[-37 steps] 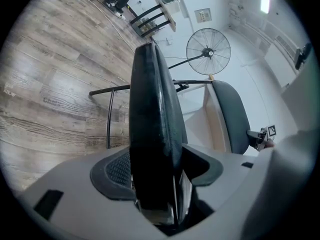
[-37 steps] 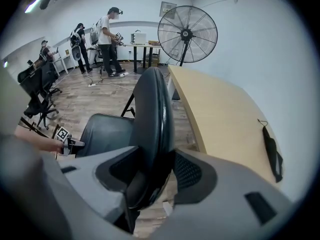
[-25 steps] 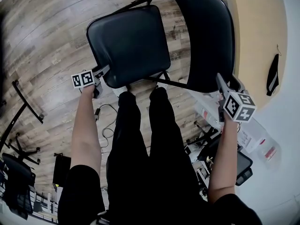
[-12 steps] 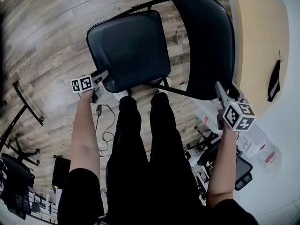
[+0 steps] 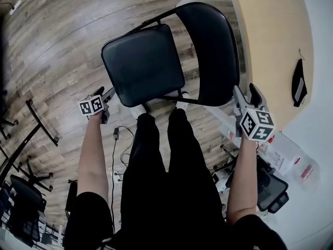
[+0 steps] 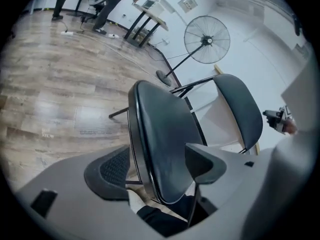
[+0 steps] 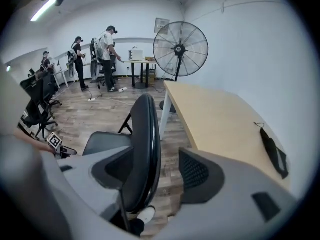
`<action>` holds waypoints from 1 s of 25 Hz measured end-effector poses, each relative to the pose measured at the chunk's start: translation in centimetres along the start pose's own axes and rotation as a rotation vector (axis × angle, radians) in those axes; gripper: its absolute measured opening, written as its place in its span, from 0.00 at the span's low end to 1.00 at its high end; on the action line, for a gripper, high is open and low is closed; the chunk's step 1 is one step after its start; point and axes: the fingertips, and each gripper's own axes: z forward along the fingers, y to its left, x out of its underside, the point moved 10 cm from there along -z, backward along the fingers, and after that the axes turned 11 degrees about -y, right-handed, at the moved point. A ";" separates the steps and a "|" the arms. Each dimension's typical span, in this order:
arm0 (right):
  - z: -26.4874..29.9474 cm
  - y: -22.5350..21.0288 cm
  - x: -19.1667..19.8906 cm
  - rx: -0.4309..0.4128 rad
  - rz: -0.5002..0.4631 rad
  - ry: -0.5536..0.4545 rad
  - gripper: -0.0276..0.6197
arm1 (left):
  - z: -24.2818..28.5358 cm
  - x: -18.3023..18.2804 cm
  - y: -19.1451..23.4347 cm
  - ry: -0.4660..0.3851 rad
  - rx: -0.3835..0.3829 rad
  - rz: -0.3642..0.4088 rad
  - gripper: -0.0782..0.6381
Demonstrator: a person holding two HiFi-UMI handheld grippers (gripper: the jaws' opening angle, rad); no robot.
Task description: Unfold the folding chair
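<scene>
The black folding chair stands opened out on the wood floor before my legs. Its seat [image 5: 143, 64] lies flat and its backrest [image 5: 208, 51] rises on the right. My left gripper [image 5: 107, 95] is at the seat's near left corner. In the left gripper view the seat's [image 6: 165, 134] rim runs between the opening jaws of my left gripper [image 6: 160, 166], with a sliver of gap at the pads [image 6: 112, 166]. My right gripper [image 5: 245, 94] is at the backrest's near edge. In the right gripper view the backrest [image 7: 145, 154] stands edge-on between that gripper's [image 7: 160, 171] opening jaws, and floor shows beside it.
A light wooden table [image 5: 270, 35] runs along the right, close behind the backrest, with a black strap [image 5: 298, 82] lying on it. A standing fan [image 7: 180, 49] and several people [image 7: 107, 59] are at the far wall. Office chairs [image 5: 21, 202] and a cable [image 5: 117, 139] lie at the near left.
Both hands have come up a little. The left gripper's tips, which were on the seat's corner, now sit just off it. The chair itself stands as before.
</scene>
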 end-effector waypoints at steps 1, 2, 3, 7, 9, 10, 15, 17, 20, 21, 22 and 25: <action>-0.4 0.3 -0.7 -0.016 0.007 -0.034 0.45 | -1.0 -0.9 -1.0 -0.006 -0.003 0.039 0.56; -0.7 0.7 -1.4 -0.036 0.014 -0.072 0.45 | -2.0 -1.8 -2.3 -0.013 0.000 0.077 0.56; -1.1 1.2 -2.2 -0.058 0.020 -0.111 0.45 | -3.0 -2.9 -3.6 -0.021 0.007 0.114 0.56; -2.6 3.7 -4.6 -0.167 0.035 -0.257 0.45 | -7.2 -7.1 -9.7 -0.083 0.077 0.207 0.56; -3.5 4.7 -5.7 -0.236 0.035 -0.314 0.45 | -9.3 -8.9 -13.8 -0.137 0.110 0.250 0.56; -4.0 5.2 -6.2 -0.272 0.036 -0.341 0.45 | -10.4 -9.7 -16.0 -0.167 0.120 0.279 0.56; -7.5 6.4 -8.6 -0.432 0.032 -0.453 0.45 | -15.3 -11.9 -27.6 -0.280 0.177 0.482 0.56; -9.1 6.3 -9.4 -0.482 0.023 -0.480 0.45 | -17.0 -11.8 -31.8 -0.308 0.201 0.535 0.56; -11.5 6.0 -10.3 -0.557 -0.007 -0.536 0.45 | -19.5 -11.4 -37.7 -0.363 0.220 0.606 0.56; -12.3 6.1 -10.6 -0.585 -0.028 -0.555 0.45 | -20.4 -11.3 -39.6 -0.386 0.226 0.623 0.56; -13.1 6.2 -10.7 -0.617 -0.049 -0.571 0.45 | -21.3 -11.1 -41.4 -0.410 0.234 0.637 0.56; -15.7 6.7 -11.3 -0.728 -0.064 -0.611 0.45 | -24.2 -10.6 -46.1 -0.478 0.253 0.674 0.56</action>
